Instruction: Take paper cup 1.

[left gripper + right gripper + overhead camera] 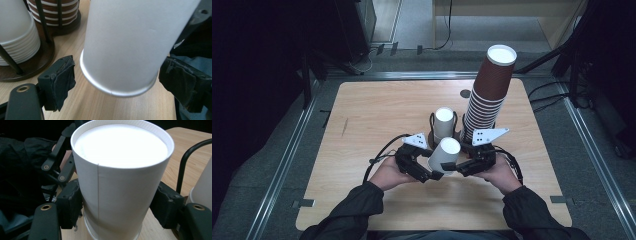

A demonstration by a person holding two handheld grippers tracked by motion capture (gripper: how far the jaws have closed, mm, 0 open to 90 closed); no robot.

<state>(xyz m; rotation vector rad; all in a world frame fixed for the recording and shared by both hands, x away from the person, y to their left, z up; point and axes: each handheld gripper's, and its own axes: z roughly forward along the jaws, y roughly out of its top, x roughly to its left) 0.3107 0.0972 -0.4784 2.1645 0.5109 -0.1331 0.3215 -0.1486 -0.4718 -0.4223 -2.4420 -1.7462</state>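
**White paper cup held inverted between two hand-held grippers, near edge of desk**

Item: one plain white paper cup (pixel 445 155), tapered, base uppermost and rolled rim downward, tilted so its long axis leans toward the person. It hangs above the light wooden desk (pixel 362 115), just in front of the cup holders and clear of them.

Grip: the right hand-held gripper (pixel 464 167) clasps the cup wall, both black pads (pixel 71 202) pressed against its sides. The left hand-held gripper (pixel 430 175) has its jaws apart either side of the rim end; in the left gripper view a gap shows beside the left pad (pixel 61 81), so it is judged not gripping.

Key relation: the cup lies directly between the two grippers, rim toward the left one. Both are equally close, and the right alone carries it.

Adjacent stock: a short stack of white paper cups (pixel 444 122) in a dark wire holder (pixel 432 120), just behind the held cup; a tall leaning stack of brown ribbed paper cups (pixel 487 95) to its right.

Likely next handling: placing the cup on the white stack, a move needing the rim aligned over it.
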